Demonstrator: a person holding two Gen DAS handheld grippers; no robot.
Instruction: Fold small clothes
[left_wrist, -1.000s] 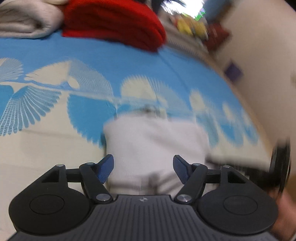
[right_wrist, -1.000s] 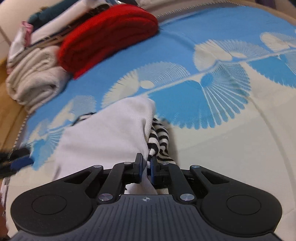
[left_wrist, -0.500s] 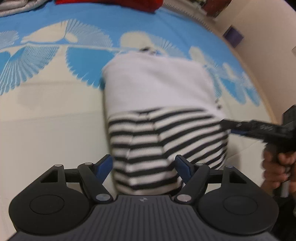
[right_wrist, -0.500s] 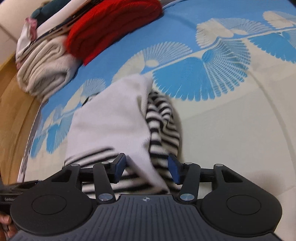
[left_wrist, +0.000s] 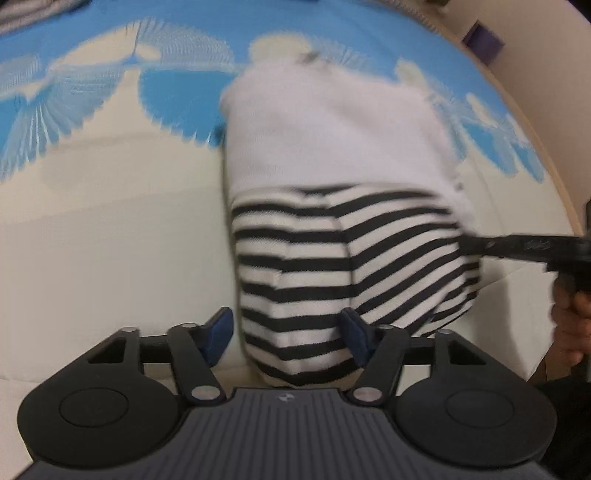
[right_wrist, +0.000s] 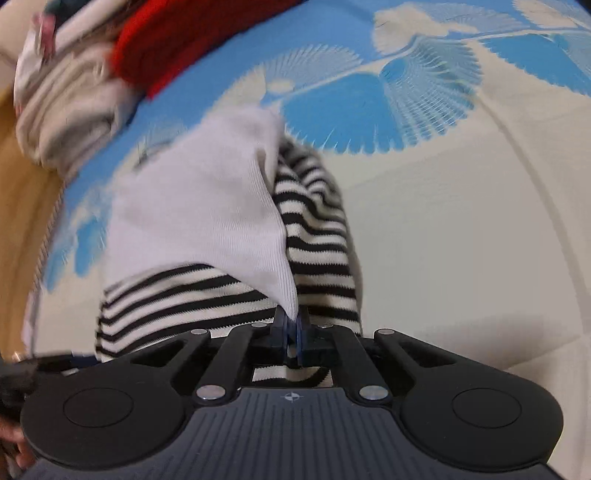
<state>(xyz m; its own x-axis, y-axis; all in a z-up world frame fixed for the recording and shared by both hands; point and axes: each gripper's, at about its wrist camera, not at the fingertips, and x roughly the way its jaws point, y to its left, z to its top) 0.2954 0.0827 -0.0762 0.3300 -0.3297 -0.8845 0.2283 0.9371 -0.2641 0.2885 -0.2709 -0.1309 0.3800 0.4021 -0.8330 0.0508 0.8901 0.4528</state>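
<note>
Right wrist view first: the right gripper (right_wrist: 291, 328) has its jaws just snapped together, and they are pinched on the near corner of the white flap (right_wrist: 207, 214) of the small garment (right_wrist: 229, 295), with striped cloth directly beneath. Left wrist view shows the left gripper (left_wrist: 286, 332) with jaws standing apart and just narrowed, straddling the near striped end of the same garment (left_wrist: 332, 266); its right pad looks pressed against the cloth, but the left pad stands clear of it, so I read this as no grip yet.

Outward from the tools, the garment lies on a blue-and-cream patterned bedcover (left_wrist: 110, 229), white half folded over the striped half (the fold is lumpy and blurred at its far edge). Beyond it, near the bedcover's far corner, sit a red folded piece (right_wrist: 192, 44) and a beige folded piece (right_wrist: 70, 114).

As a judgement: at least one fold is in place, and the piece is narrowed. What seems left is a final fold, then squaring the bundle and setting it with the stack.
</note>
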